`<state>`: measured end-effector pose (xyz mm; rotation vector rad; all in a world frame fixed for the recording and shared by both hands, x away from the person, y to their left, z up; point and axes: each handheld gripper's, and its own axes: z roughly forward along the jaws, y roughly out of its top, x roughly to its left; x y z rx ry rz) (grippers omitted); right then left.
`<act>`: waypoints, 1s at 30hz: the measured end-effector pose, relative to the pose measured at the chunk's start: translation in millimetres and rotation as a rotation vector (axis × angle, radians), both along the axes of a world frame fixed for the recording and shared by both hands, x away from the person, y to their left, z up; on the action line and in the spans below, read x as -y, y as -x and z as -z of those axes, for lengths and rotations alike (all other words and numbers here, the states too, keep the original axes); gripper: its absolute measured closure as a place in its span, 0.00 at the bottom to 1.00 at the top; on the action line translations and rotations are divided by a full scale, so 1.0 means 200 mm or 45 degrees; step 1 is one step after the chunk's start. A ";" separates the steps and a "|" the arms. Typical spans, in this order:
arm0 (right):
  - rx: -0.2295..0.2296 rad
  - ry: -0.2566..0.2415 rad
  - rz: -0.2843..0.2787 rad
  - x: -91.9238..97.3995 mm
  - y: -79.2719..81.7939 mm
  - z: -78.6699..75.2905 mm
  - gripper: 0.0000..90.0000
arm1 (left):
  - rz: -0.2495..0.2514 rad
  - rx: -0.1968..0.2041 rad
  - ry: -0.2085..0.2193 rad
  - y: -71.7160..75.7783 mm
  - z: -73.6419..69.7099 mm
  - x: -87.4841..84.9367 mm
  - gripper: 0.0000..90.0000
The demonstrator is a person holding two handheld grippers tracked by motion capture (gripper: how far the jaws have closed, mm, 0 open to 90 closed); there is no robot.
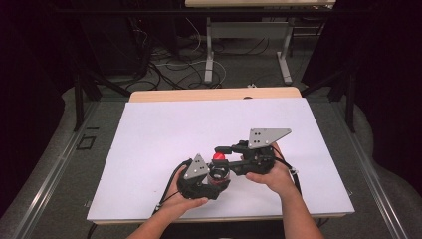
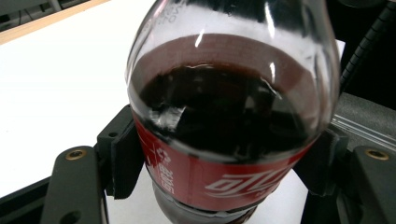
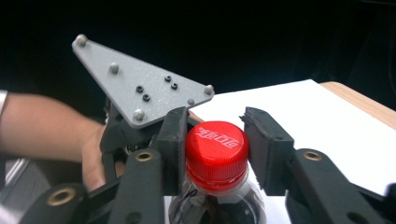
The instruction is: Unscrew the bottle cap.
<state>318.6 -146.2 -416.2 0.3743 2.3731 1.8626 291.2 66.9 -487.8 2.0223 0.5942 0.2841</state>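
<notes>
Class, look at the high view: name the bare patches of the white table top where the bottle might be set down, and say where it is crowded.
The white table top lies bare across its far half and down its left side. A narrower bare strip runs along the right edge. It is crowded near the front middle, where the left gripper clamps the bottle and the right gripper reaches its red cap.

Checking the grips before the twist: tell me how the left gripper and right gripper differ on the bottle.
The left gripper is clamped on the bottle at its red label; the right gripper brackets the red cap, with the far pad looking slightly off it. The left one sits low by the body, the right one up at the top. Both carry a grey plate.
</notes>
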 end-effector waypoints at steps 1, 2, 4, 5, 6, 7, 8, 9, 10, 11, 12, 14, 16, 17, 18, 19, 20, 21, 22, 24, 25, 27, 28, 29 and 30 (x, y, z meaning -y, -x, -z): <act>-0.006 -0.034 0.040 0.00 0.02 -0.01 0.55 | -0.008 0.004 -0.002 0.00 0.00 0.00 0.32; -0.025 -0.062 0.092 0.00 0.03 -0.02 0.53 | -0.020 0.003 -0.006 0.00 0.00 0.00 0.33; -0.042 -0.103 0.219 0.00 0.07 -0.04 0.53 | -0.044 0.004 -0.015 0.00 0.00 0.00 0.33; -0.052 -0.118 0.305 -0.01 0.10 -0.06 0.53 | -0.052 0.006 -0.017 -0.01 0.00 0.00 0.33; -0.070 -0.128 0.389 -0.01 0.12 -0.07 0.53 | -0.058 0.007 -0.021 -0.01 0.00 0.00 0.32; -0.080 -0.133 0.448 -0.02 0.14 -0.07 0.53 | -0.072 0.007 -0.016 -0.01 0.00 0.01 0.32; -0.079 -0.135 0.524 -0.04 0.17 -0.07 0.54 | -0.082 0.004 -0.011 -0.01 0.00 0.01 0.32; -0.086 -0.123 0.570 -0.06 0.20 -0.07 0.54 | -0.092 -0.003 -0.006 -0.01 0.01 0.01 0.32; -0.084 -0.121 0.591 -0.07 0.22 -0.07 0.54 | -0.096 -0.004 -0.007 -0.01 0.01 0.01 0.33; -0.071 -0.103 0.627 -0.09 0.23 -0.06 0.54 | -0.095 -0.003 -0.014 -0.01 0.00 0.01 0.32; -0.052 -0.080 0.669 -0.11 0.25 -0.05 0.54 | -0.095 0.005 -0.019 0.00 0.01 0.01 0.32; -0.021 -0.028 0.737 -0.15 0.27 -0.03 0.54 | -0.088 0.009 -0.026 0.00 0.01 0.01 0.32; -0.012 0.013 0.763 -0.17 0.27 -0.01 0.55 | -0.087 0.012 -0.032 0.00 0.01 0.02 0.32; -0.013 0.011 0.766 -0.18 0.27 0.00 0.56 | -0.088 0.012 -0.033 0.00 0.01 0.02 0.32; -0.016 0.020 0.778 -0.19 0.27 0.00 0.59 | -0.089 0.010 -0.029 0.00 0.01 0.02 0.32; -0.008 0.016 0.796 -0.20 0.27 0.01 0.61 | -0.091 0.010 -0.029 0.00 0.01 0.02 0.32; -0.001 0.035 0.808 -0.21 0.27 0.01 0.64 | -0.091 0.009 -0.028 0.00 0.01 0.02 0.32; 0.007 0.036 0.822 -0.21 0.27 0.02 0.67 | -0.094 0.013 -0.023 0.00 0.01 0.02 0.32; 0.011 0.038 0.819 -0.21 0.28 0.02 0.67 | -0.086 0.008 -0.027 0.00 0.01 0.01 0.33; 0.024 0.040 0.798 -0.21 0.28 0.01 0.67 | -0.083 0.006 -0.024 0.00 0.00 0.01 0.32; 0.022 0.052 0.767 -0.20 0.27 0.01 0.68 | -0.076 0.004 -0.020 0.00 0.00 0.01 0.33; 0.024 0.047 0.679 -0.18 0.24 0.00 0.68 | -0.073 -0.008 -0.012 0.00 0.00 0.00 0.32; 0.012 0.037 0.633 -0.16 0.22 0.00 0.68 | -0.072 -0.003 -0.009 0.00 0.00 0.00 0.33; -0.010 0.031 0.569 -0.15 0.19 0.00 0.68 | -0.067 -0.004 -0.011 0.00 0.00 0.00 0.33; -0.006 0.044 0.490 -0.13 0.17 -0.01 0.68 | -0.055 -0.014 -0.014 0.00 0.00 0.00 0.33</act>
